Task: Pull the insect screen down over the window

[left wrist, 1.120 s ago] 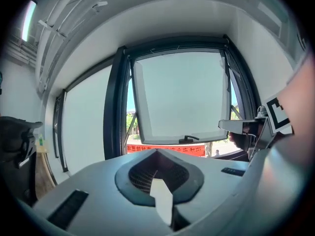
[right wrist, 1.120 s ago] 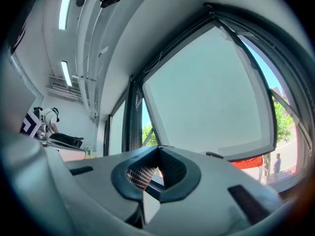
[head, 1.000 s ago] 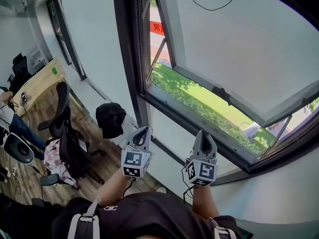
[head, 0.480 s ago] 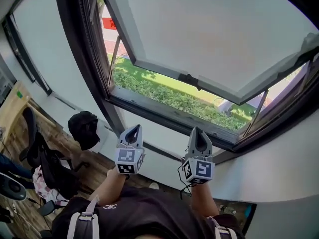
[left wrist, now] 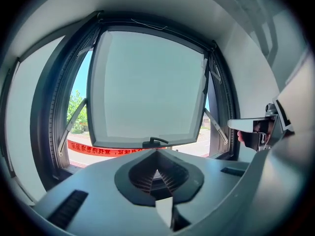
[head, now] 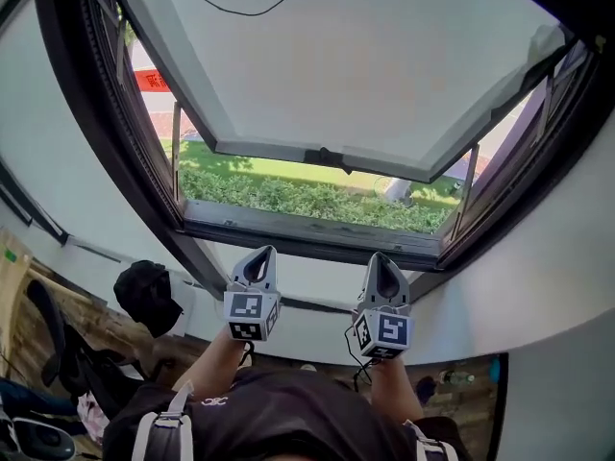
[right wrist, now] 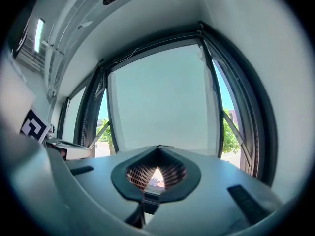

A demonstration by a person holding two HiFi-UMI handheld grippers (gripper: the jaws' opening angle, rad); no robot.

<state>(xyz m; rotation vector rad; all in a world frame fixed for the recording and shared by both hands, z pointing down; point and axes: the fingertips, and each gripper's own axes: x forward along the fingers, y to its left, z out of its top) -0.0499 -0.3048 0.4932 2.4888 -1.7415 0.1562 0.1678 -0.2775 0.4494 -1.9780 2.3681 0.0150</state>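
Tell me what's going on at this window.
A person faces an open window with a gripper in each hand. The left tongs and right tongs are both shut and empty, held side by side below the sill and pointing at the window. The window sash is swung outward, its handle at the lower edge, and a hedge shows through the gap. No insect screen covers the opening yet.

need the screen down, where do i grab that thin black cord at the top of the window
Probably the lowest sag of the cord, coming from below: it hangs there as a free loop, while both ends run up out of the head view.
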